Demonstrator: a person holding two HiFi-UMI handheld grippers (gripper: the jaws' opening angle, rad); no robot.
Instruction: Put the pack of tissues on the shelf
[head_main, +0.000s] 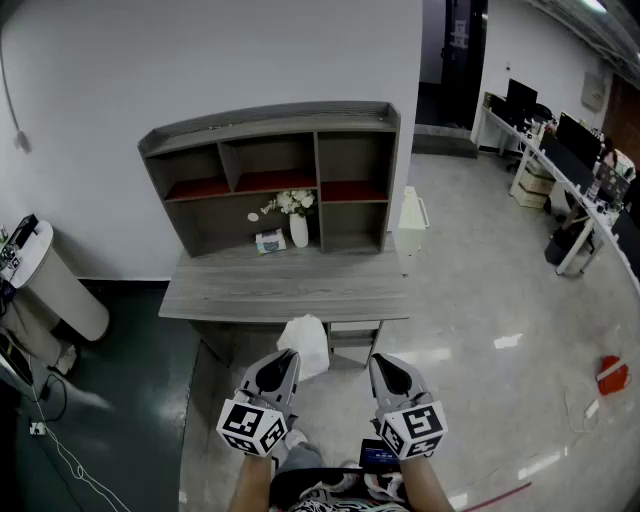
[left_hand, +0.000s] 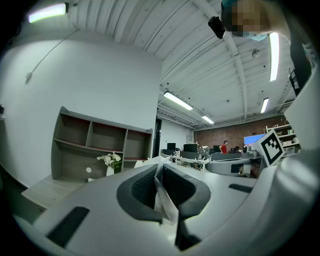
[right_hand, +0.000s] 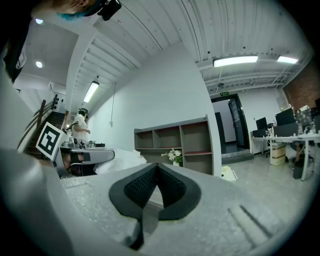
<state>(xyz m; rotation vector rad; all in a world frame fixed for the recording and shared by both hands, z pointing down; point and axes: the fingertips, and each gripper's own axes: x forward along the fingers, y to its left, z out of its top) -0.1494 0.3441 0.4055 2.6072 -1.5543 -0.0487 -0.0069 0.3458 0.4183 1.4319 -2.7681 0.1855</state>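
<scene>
You're mid-carry: your left gripper (head_main: 284, 365) is clamped on the pack of tissues (head_main: 308, 343), low centre of frame (right gripper (head_main: 386, 368) closed, empty). Next, step forward and raise it toward the shelf (head_main: 270, 120), upper centre.

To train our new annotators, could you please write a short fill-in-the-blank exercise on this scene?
1. Of the left claw and the right claw, the ____ one is shut on the pack of tissues.
2. The vase under the shelf holds flowers that are ____ in colour.
3. The top row of the shelf has ____ compartments.
4. The right claw's jaws are together and hold ____.

Missing words: left; white; three; nothing
</scene>
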